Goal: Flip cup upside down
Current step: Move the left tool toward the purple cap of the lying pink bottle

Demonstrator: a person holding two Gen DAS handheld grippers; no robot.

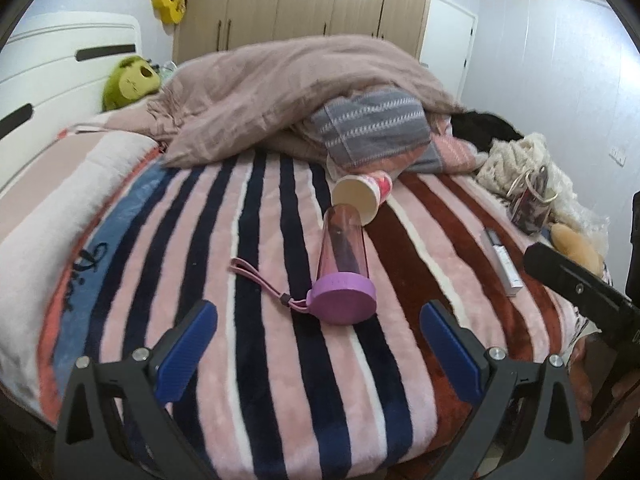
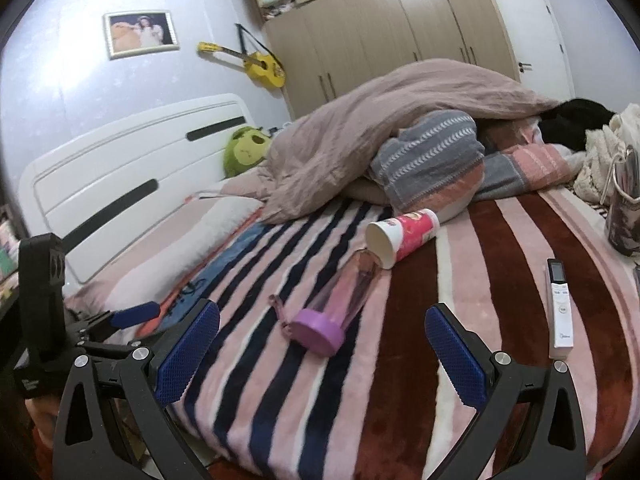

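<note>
A red and white paper cup (image 1: 363, 194) lies on its side on the striped blanket, its open mouth facing me; it also shows in the right wrist view (image 2: 402, 236). A clear pink bottle with a purple lid (image 1: 344, 264) lies on its side just in front of the cup, its far end touching the cup's rim; it shows in the right wrist view too (image 2: 338, 306). My left gripper (image 1: 319, 322) is open and empty, just short of the bottle's lid. My right gripper (image 2: 322, 330) is open and empty, near the lid.
A striped blanket (image 1: 260, 360) covers the bed. A heaped beige duvet (image 1: 280, 88) and grey pillow (image 1: 372, 128) lie behind the cup. A white remote (image 2: 559, 312) lies right of the bottle. A shiny bag (image 2: 624, 208) stands at far right. A white headboard (image 2: 120, 184) is on the left.
</note>
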